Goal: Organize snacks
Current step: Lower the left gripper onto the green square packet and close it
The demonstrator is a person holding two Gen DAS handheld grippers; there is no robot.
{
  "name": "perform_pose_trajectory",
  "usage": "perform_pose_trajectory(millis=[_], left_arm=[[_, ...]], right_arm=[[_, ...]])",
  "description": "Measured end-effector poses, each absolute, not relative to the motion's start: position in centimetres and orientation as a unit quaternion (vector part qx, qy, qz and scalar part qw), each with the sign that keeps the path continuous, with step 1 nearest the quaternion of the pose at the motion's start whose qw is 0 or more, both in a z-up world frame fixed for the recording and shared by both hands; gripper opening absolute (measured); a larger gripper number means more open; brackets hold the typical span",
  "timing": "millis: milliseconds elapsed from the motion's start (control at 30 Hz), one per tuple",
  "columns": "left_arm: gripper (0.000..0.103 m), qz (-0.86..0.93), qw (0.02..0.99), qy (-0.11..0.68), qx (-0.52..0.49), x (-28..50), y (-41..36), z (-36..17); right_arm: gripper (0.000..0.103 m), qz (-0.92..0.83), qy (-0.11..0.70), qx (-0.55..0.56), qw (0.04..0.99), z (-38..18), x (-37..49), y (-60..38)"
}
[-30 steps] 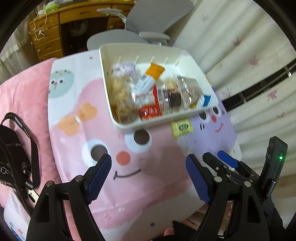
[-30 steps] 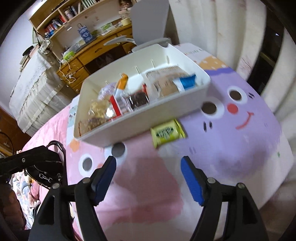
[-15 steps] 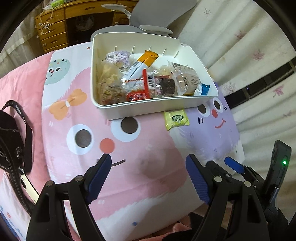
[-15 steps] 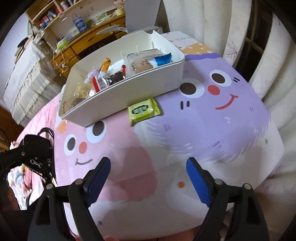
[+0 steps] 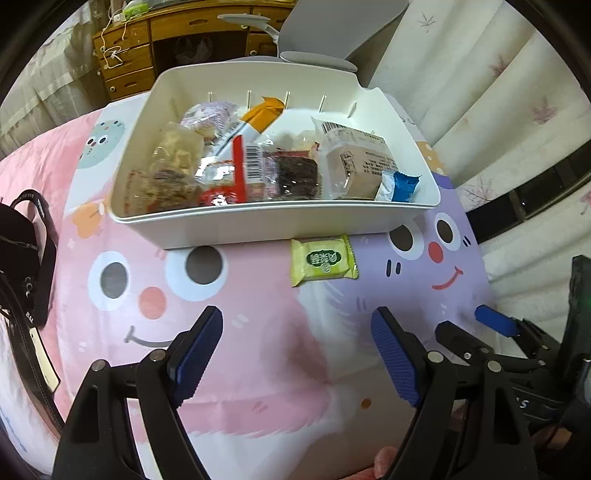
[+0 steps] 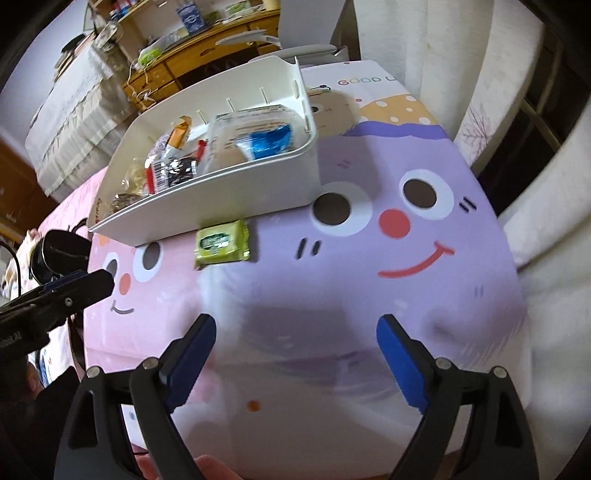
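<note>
Fingers [image 5: 199, 350] apart, tilted down, empty

A storage bin [image 5: 273, 221] sits at the far middle of the cartoon-print tablecloth [image 5: 258, 350], holding assorted wrapped snacks [image 5: 258, 166]. One wrapped biscuit packet [image 5: 323, 260] lies on the cloth just beside the bin's near wall. A bag with a strap [image 5: 22, 277] lies at the left edge; a wooden desk [image 5: 147, 44] and a chair [image 5: 332, 33] stand behind the bin.

White plastic bin [image 5: 236, 227], open top, sits on cartoon tablecloth, packed w/ wrapped snacks [image 5: 258, 166]: orange-tipped stick, barcode packs, dark bar, brown cake, blue wrapper at right end. One yellow-green snack packet [image 5: 323, 260] lies flat just outside bin's near wall, label up.
</note>
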State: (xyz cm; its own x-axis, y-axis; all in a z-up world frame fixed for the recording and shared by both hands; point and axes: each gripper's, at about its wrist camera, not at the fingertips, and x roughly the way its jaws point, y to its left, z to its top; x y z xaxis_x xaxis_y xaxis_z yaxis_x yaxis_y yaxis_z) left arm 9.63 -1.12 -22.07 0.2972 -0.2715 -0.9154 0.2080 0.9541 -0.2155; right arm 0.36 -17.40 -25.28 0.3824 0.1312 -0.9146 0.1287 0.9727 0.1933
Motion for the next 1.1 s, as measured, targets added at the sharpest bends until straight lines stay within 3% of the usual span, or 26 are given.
perform_pose_trajectory(millis=[700, 933, 1100], left_arm=[[0.081, -0.098, 0.803, 0.585, -0.068, 13.8, -8.1, -29.6], [0.074, -0.071, 0.807, 0.583, -0.058, 14.5, -9.3, -30.9], [0.063, -0.051, 0.808, 0.585, -0.052, 15.1, -9.6, -31.7]], right_arm=[[0.092, 0.052, 0.591, 0.025, 0.805, -28.0, 3.5, -23.6], [0.092, 0.051, 0.607, 0.023, 0.793, -29.3, 3.4, -24.9], [0.092, 0.052, 0.614, 0.026, 0.787, -29.9, 3.4, -25.5]])
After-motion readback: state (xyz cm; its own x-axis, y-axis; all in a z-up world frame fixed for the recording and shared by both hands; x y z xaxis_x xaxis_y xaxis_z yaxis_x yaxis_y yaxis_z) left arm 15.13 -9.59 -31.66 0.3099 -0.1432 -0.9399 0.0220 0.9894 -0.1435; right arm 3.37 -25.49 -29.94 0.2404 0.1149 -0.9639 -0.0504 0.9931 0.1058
